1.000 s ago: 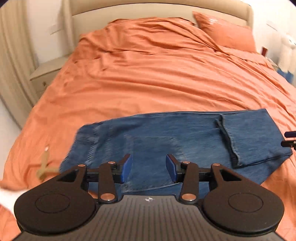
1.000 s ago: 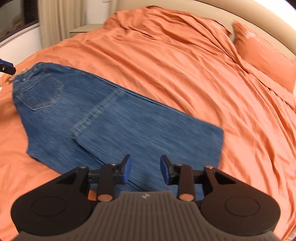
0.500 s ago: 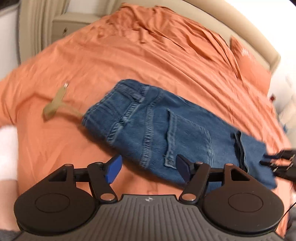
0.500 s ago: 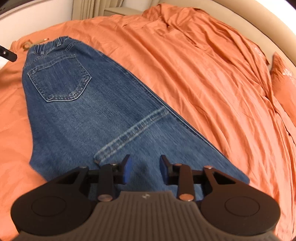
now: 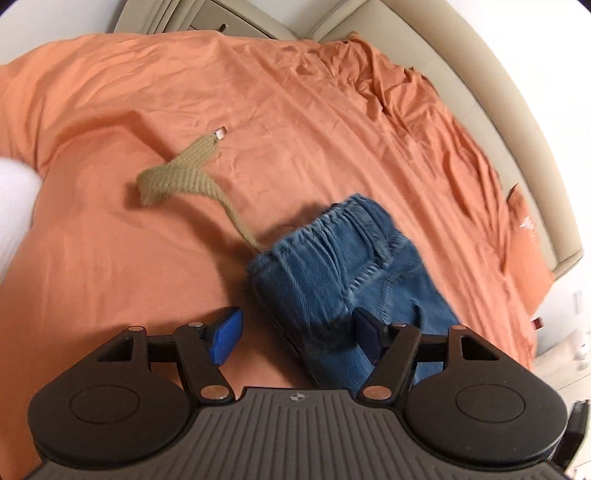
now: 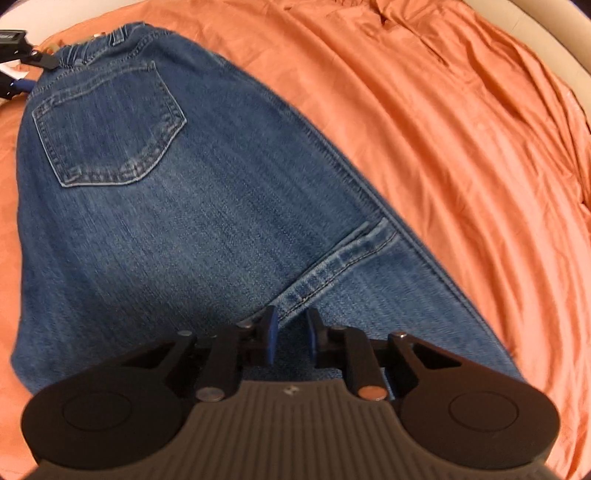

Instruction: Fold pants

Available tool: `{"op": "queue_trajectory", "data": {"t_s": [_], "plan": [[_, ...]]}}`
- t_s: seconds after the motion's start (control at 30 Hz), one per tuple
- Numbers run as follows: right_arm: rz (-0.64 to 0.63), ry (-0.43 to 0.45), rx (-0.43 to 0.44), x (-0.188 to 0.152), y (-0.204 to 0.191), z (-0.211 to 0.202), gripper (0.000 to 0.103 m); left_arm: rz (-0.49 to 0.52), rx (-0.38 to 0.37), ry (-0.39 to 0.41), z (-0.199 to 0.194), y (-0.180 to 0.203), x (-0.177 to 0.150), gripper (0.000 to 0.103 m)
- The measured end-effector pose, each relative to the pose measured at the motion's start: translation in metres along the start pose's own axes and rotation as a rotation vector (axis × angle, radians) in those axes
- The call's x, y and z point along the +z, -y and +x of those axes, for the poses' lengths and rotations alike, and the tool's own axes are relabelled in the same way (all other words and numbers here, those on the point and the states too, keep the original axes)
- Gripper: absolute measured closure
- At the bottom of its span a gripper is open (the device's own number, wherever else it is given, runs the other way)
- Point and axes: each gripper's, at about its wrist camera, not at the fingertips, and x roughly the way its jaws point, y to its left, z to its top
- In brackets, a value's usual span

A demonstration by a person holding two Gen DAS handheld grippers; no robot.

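Note:
Blue jeans (image 6: 177, 206) lie on the orange bed, back pocket up, with a leg hem (image 6: 340, 258) folded over them. In the left wrist view the elastic waistband (image 5: 343, 236) shows, and my left gripper (image 5: 295, 332) is wide open with the waist corner between its fingers. My right gripper (image 6: 290, 338) hovers low over the folded hem, its jaws narrowed to a small gap with denim showing between them. The left gripper also shows in the right wrist view (image 6: 22, 59) at the waistband.
The orange bedsheet (image 5: 295, 110) is rumpled toward the beige headboard (image 5: 517, 129). A tan braided drawstring (image 5: 192, 173) trails from the waistband across the sheet. An orange pillow (image 5: 524, 240) lies at the right. A nightstand (image 5: 236, 18) stands beyond the bed.
Both grippers have moved down close to the jeans. The left has swung to the waistband and opened wider. The right jaws have narrowed over the hem.

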Motion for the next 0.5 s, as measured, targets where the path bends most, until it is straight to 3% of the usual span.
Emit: {"op": "queue_trajectory", "data": {"t_s": [0.2, 0.33, 0.5], "plan": [[0.038, 0.024, 0.045, -0.005, 0.009, 0.003, 0.09, 0.086, 0.086, -0.041, 0.027, 0.009, 0.006, 0.025], [0.049, 0.038, 0.054, -0.008, 0.01, 0.004, 0.091, 0.086, 0.115, -0.066, 0.035, 0.013, 0.01, 0.028], [0.069, 0.055, 0.061, -0.011, 0.01, 0.004, 0.091, 0.099, 0.133, -0.074, 0.035, 0.024, 0.01, 0.054]]}}
